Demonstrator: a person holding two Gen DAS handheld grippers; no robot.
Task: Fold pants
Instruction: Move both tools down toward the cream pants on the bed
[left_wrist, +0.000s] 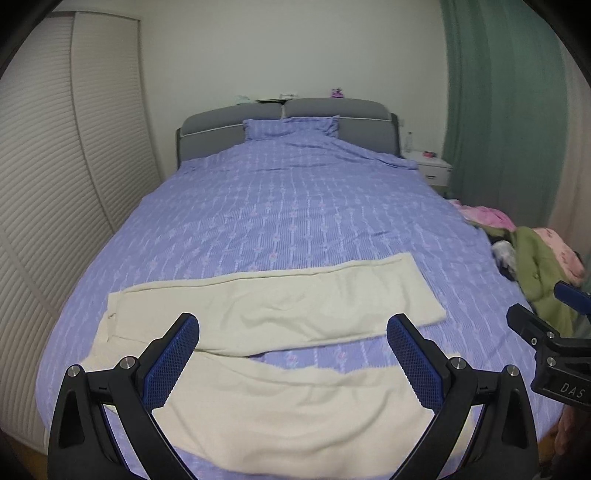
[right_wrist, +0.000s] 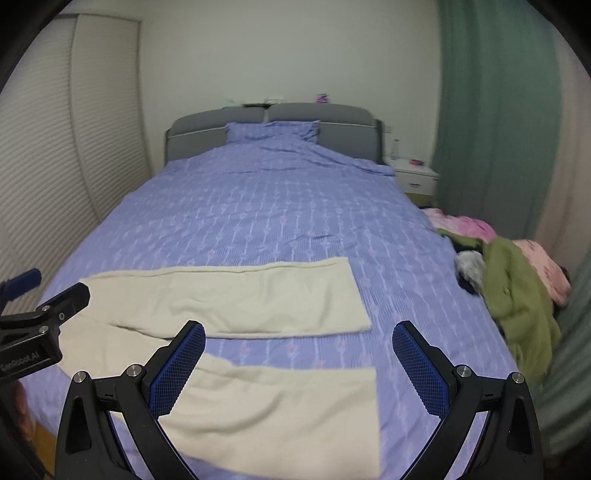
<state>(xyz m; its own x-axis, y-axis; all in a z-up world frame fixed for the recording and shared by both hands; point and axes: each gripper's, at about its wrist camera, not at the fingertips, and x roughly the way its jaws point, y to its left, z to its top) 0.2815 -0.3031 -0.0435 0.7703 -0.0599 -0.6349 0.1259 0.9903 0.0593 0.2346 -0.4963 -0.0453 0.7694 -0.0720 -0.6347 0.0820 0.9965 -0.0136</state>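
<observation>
Cream pants (left_wrist: 280, 314) (right_wrist: 236, 295) lie flat across the near end of the bed, waist to the left, the two legs spread apart toward the right. The far leg (right_wrist: 258, 295) and near leg (right_wrist: 280, 413) show a strip of blue cover between them. My left gripper (left_wrist: 293, 332) hovers open above the near leg, nothing between its blue pads. My right gripper (right_wrist: 299, 339) is open too, held above the gap between the legs near the cuffs. Each gripper's black body shows at the edge of the other view.
The bed (left_wrist: 295, 206) has a blue patterned cover, a pillow (left_wrist: 291, 127) and a grey headboard. A heap of green and pink clothes (right_wrist: 517, 288) lies at the bed's right edge. A white nightstand (right_wrist: 415, 177), green curtain and ribbed wardrobe doors (left_wrist: 55, 184) surround it.
</observation>
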